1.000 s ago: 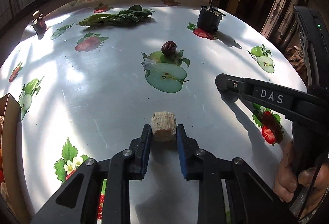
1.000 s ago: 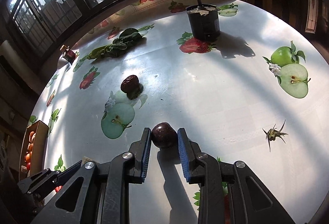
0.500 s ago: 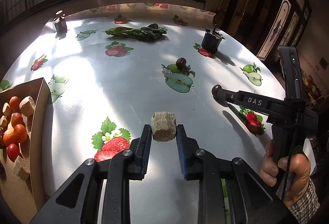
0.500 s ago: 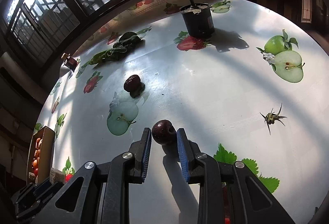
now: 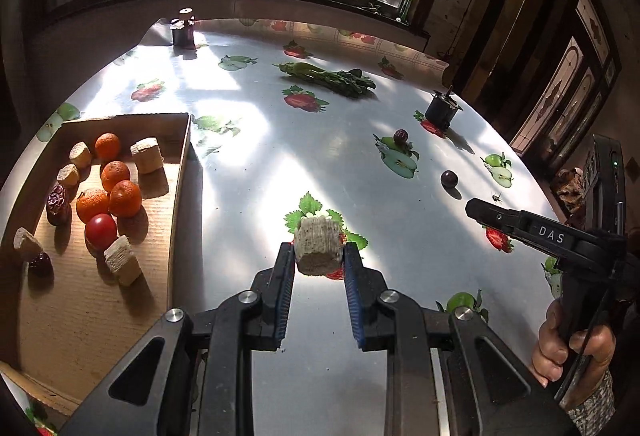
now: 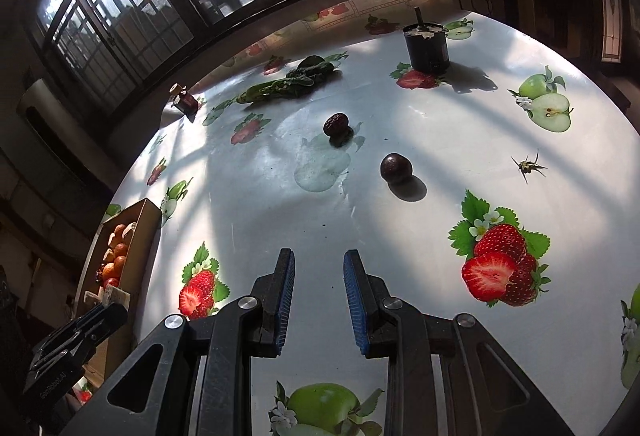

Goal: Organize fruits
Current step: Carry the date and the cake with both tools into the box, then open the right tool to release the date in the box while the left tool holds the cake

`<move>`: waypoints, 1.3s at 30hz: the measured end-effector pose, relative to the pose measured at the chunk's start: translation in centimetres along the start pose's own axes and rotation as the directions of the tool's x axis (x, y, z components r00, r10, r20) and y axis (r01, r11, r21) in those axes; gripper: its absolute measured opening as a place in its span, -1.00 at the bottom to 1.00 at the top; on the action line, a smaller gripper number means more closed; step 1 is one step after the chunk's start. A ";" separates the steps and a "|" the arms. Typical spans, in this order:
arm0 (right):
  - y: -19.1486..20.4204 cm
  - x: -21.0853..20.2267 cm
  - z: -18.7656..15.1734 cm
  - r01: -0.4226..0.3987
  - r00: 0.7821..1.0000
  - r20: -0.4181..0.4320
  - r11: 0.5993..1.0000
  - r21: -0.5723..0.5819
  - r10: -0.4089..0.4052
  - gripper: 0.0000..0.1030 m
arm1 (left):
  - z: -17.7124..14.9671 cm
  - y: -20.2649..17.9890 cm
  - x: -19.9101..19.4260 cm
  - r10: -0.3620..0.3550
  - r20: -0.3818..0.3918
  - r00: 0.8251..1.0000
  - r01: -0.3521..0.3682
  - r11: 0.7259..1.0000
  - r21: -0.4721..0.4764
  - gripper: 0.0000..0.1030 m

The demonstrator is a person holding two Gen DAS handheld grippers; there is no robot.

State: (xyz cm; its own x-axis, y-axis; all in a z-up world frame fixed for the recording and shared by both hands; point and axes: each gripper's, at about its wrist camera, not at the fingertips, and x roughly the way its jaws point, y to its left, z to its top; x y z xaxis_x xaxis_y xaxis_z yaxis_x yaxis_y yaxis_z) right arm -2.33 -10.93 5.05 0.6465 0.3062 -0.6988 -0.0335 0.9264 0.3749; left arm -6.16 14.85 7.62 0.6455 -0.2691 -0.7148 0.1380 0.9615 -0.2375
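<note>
The cardboard box (image 5: 182,172) at the left already holds oranges, a tomato, dates and pale chunks. The left claw (image 5: 319,256) grips another pale chunk (image 5: 319,250) above the desk (image 5: 248,172); the right claw (image 6: 319,268) hangs narrowly parted, holding nothing. The dark plum (image 6: 396,167) and wrinkled date (image 6: 336,124) remain farther out.

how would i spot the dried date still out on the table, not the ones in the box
Start at the black pot near the table's far edge, then come toward the camera to the faded apple print. The date sits at that print's top edge. It is wrinkled and oblong; the plum nearby is smooth and round.
</note>
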 end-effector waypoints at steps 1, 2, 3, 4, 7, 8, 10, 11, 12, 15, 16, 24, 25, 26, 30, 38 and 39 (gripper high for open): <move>1.1 -0.1 -0.1 -0.019 1.000 -0.003 1.000 -0.015 0.019 -0.47 | -0.1 0.8 -0.5 0.008 0.008 1.000 -0.008 1.000 -0.012 -0.54; 2.2 -0.2 -0.2 -0.034 0.999 -0.006 0.999 -0.033 0.034 -0.47 | -0.2 1.8 -1.1 0.020 0.018 1.000 -0.019 0.999 -0.029 -0.54; 3.4 -0.2 -0.3 -0.050 0.999 -0.012 0.997 -0.050 0.049 -0.47 | -0.2 2.8 -1.6 0.029 0.024 0.999 -0.028 0.998 -0.048 -0.54; 4.5 -0.2 -0.3 -0.072 0.997 -0.020 0.995 -0.065 0.071 -0.47 | -0.4 3.8 -2.1 0.038 0.031 0.999 -0.036 0.997 -0.067 -0.54; 7.9 0.4 -0.5 -0.173 0.984 -0.060 0.981 -0.084 0.169 -0.47 | -1.0 6.8 -3.5 0.070 0.049 0.996 -0.063 0.990 -0.123 -0.54; 9.0 0.6 -0.7 -0.205 0.977 -0.074 0.975 -0.089 0.199 -0.47 | -1.3 7.8 -4.0 0.078 0.051 0.996 -0.070 0.988 -0.139 -0.54; 11.1 1.0 -1.1 -0.244 0.967 -0.099 0.963 -0.116 0.233 -0.47 | -1.8 9.6 -4.7 0.102 0.052 0.993 -0.092 0.981 -0.168 -0.54; 12.2 1.2 -1.4 -0.259 0.963 -0.113 0.957 -0.131 0.245 -0.46 | -2.0 10.4 -5.0 0.114 0.049 0.992 -0.104 0.978 -0.183 -0.54; 13.2 1.5 -1.7 -0.274 0.958 -0.127 0.951 -0.144 0.257 -0.46 | -2.2 11.3 -5.2 0.123 0.046 0.991 -0.111 0.973 -0.200 -0.54; 15.9 2.4 -2.4 -0.316 0.942 -0.171 0.933 -0.173 0.288 -0.46 | -2.5 13.7 -5.7 0.157 0.039 0.987 -0.144 0.962 -0.232 -0.54; 16.7 2.7 -2.8 -0.328 0.937 -0.187 0.927 -0.180 0.295 -0.46 | -2.5 14.5 -5.9 0.177 0.037 0.983 -0.164 0.958 -0.236 -0.54; 23.8 7.1 -6.8 -0.410 0.890 -0.328 0.872 -0.268 0.317 -0.46 | -3.7 20.7 -5.9 0.266 -0.024 0.964 -0.257 0.903 -0.345 -0.54; 24.6 7.6 -7.3 -0.411 0.888 -0.339 0.867 -0.282 0.311 -0.46 | -3.8 21.1 -5.8 0.269 -0.029 0.963 -0.262 0.900 -0.348 -0.54; 25.3 8.2 -7.8 -0.411 0.887 -0.350 0.861 -0.300 0.301 -0.46 | -3.8 21.4 -5.6 0.271 -0.032 0.962 -0.265 0.899 -0.350 -0.54; 27.7 9.7 -9.5 -0.388 0.901 -0.350 0.835 -0.390 0.256 -0.46 | -3.9 22.1 -5.3 0.283 -0.026 0.959 -0.273 0.896 -0.350 -0.54; 29.1 8.4 -9.5 -0.294 0.953 -0.232 0.784 -0.546 0.196 -0.46 | -3.8 22.9 -4.9 0.262 -0.025 0.965 -0.253 0.898 -0.359 -0.54; 28.8 8.0 -9.0 -0.286 0.956 -0.220 0.787 -0.547 0.194 -0.46 | -3.7 22.7 -5.0 0.260 -0.018 0.965 -0.250 0.901 -0.356 -0.54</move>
State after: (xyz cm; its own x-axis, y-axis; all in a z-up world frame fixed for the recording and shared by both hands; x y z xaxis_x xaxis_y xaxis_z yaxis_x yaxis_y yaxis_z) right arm -4.95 20.12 4.78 0.4437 0.5208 -0.7293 -0.6281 0.7612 0.1614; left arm -9.03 37.86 3.40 0.6454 -0.0104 -0.7638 -0.3040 0.9138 -0.2693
